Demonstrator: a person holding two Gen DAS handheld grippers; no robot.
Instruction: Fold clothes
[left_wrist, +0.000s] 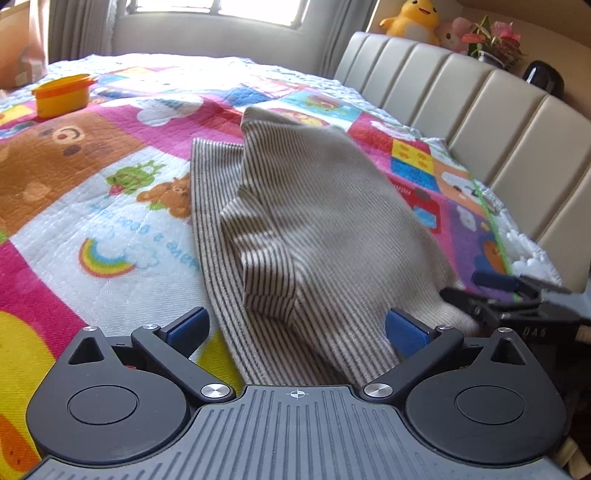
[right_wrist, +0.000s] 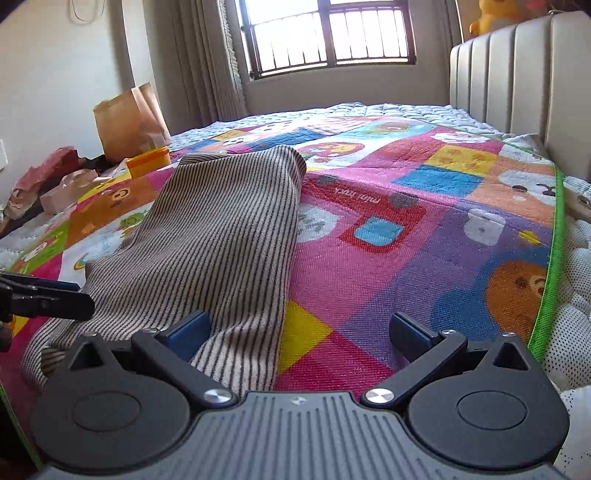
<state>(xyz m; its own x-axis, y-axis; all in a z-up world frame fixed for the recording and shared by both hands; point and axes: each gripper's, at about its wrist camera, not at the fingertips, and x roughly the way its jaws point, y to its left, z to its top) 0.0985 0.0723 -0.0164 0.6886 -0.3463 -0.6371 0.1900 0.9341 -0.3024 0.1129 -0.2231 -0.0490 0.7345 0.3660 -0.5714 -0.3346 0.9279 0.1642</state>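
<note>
Both the left gripper (left_wrist: 295, 328) and the right gripper (right_wrist: 299, 332) stand wide apart, holding nothing. The striped garment (left_wrist: 295, 221) lies rumpled on the colourful quilt (left_wrist: 110, 221), between them, near the headboard (left_wrist: 480, 110).

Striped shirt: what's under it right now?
The striped shirt lies on the colourful cartoon quilt, partly folded over itself. Whatever sits beneath the raised, doubled layers is covered.
</note>
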